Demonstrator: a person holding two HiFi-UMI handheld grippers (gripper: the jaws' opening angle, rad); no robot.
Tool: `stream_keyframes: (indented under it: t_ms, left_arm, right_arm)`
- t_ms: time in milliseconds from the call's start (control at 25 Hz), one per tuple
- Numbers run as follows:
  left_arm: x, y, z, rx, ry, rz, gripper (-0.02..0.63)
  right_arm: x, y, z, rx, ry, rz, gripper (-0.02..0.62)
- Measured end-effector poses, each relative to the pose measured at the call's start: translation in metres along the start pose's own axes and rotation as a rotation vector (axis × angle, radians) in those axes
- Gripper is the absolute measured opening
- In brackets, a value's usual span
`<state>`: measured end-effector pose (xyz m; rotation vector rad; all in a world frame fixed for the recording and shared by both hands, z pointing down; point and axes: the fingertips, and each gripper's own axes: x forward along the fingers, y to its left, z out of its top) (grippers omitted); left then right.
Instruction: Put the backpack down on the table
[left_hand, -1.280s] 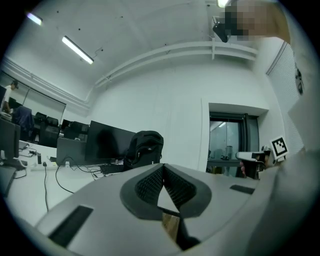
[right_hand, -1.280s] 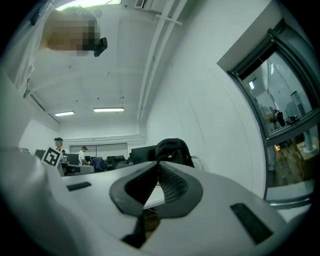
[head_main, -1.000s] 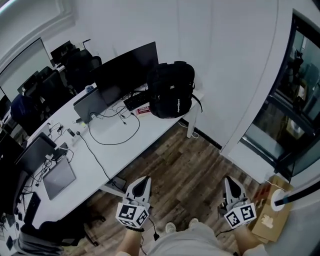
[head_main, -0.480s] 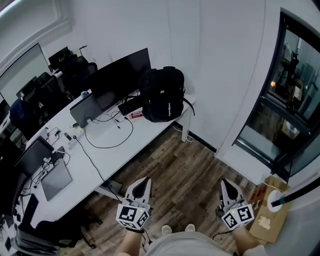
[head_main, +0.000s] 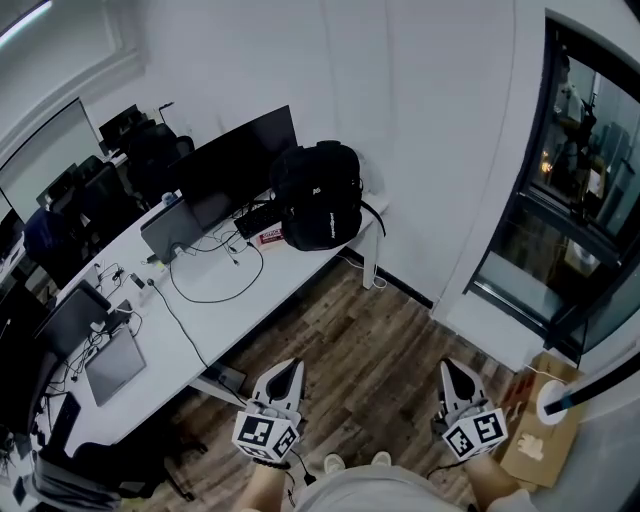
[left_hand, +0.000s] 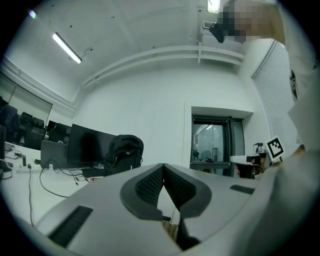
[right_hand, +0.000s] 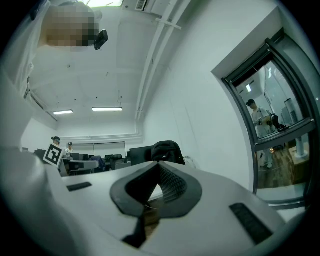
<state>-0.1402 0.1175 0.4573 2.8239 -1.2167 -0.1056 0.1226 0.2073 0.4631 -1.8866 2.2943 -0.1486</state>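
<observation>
You are holding the left hand-held gripper (head_main: 287, 370) and the right hand-held gripper (head_main: 450, 372) fully closed and empty, well apart from the white tabletop (head_main: 225, 315), likely because the black fabric backpack (head_main: 320, 197) is already standing upright on its far end

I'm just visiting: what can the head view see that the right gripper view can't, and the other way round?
Only the head view: the grey laptop and cables on the white table, and a cardboard box on the floor. Only the right gripper view: the ceiling lights and a person behind the glass. Both: the black backpack standing on the table.
</observation>
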Motion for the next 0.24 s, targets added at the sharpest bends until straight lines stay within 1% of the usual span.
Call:
stream_keyframes:
  t_ms: [240]
  left_arm:
    - [0.0014, -0.0078, 0.0046, -0.023, -0.017, -0.001, 0.009]
  right_arm:
    - [-0.0030, -0.0073, 0.0046, -0.001, -0.002, 0.002, 0.014]
